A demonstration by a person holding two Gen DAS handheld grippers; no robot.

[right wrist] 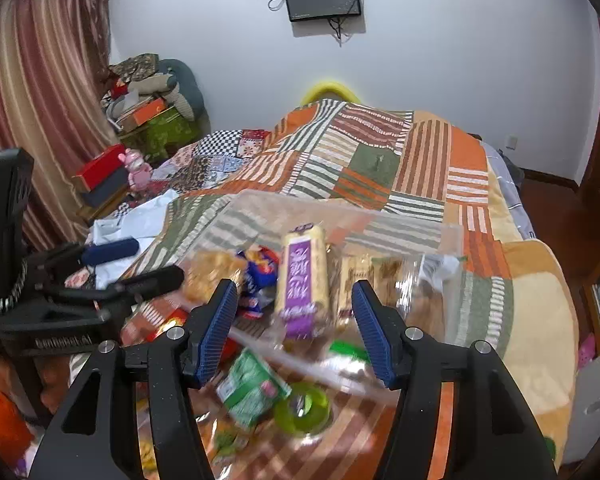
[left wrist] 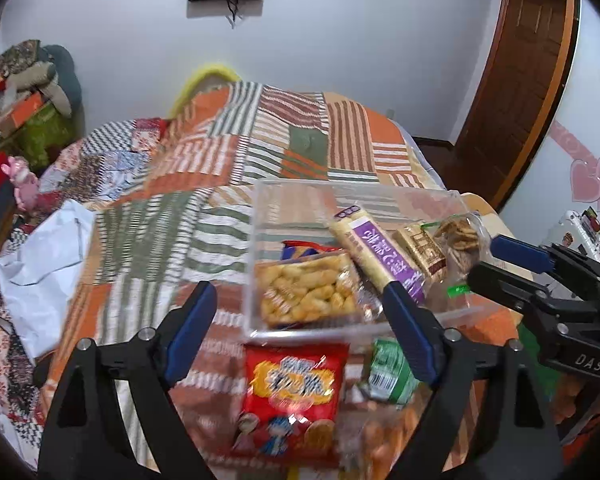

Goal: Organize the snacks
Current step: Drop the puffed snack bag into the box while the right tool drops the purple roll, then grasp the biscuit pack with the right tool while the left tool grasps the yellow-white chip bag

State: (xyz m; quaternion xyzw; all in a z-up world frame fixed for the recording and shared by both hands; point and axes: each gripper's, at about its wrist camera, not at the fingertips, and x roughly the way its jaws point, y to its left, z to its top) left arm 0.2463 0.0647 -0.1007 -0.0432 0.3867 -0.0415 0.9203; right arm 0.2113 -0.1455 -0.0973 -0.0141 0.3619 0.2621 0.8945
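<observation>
Left wrist view: the clear plastic bin (left wrist: 452, 196) sits on the patchwork bedspread (left wrist: 228, 160) and already contains 4 visible packs, including the puffed-snack bag (left wrist: 306, 290) against its near wall and the purple-label pack (left wrist: 380, 252) leaning across the middle. The red snack pack (left wrist: 290, 392) and the green pack (left wrist: 392, 376) lie outside the bin, just beside its near wall. The left gripper (left wrist: 300, 336) is poised above the red snack pack with its fingers spread wide and nothing between them. Risk, as a judgement: the bedspread is soft and the packs are slick film, so a shallow closure may pinch only the wrapper edge and let the pack slide out; a low approach may also knock the bin's near wall. The right gripper (left wrist: 500, 258) enters from the right edge, close to the bin's right wall; collision between the 2 tools is possible. Right wrist view: the right gripper (right wrist: 296, 332) points forward and slightly down toward the bin, fingers released and empty, the purple-label pack (right wrist: 302, 280) framed between them. The green pack (right wrist: 252, 388) and a green tape roll (right wrist: 304, 408) lie below it on the bedspread. The left gripper (right wrist: 136, 264) shows at the left edge.
</observation>
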